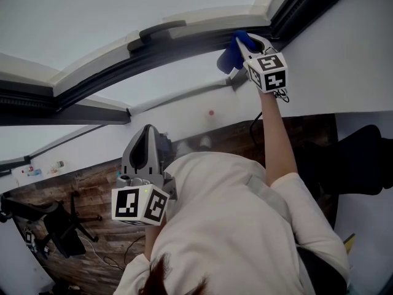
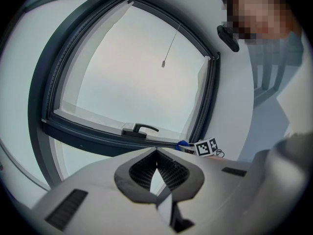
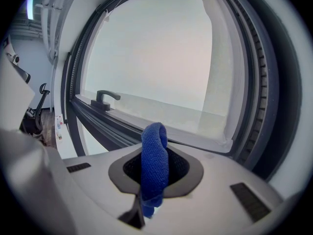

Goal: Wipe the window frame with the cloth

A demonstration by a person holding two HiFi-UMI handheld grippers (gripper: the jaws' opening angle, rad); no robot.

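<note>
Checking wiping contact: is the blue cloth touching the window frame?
Cannot tell. Head view shows the cloth overlapping the dark window frame, but no view shows contact or gap plainly.

head view: from my head, steeply down, window frame [image 1: 153,53] well off. left gripper view: along my left gripper [image 2: 156,153], facing the whole window from afar. right gripper view: along my right gripper [image 3: 155,153], close to the frame. shared by all: window handle [image 1: 163,26].

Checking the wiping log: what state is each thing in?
blue cloth: folded, clamped, up at the window frame corner.
right gripper: shut on the blue cloth.
left gripper: shut, empty.
window handle: lying level along the frame.
</note>
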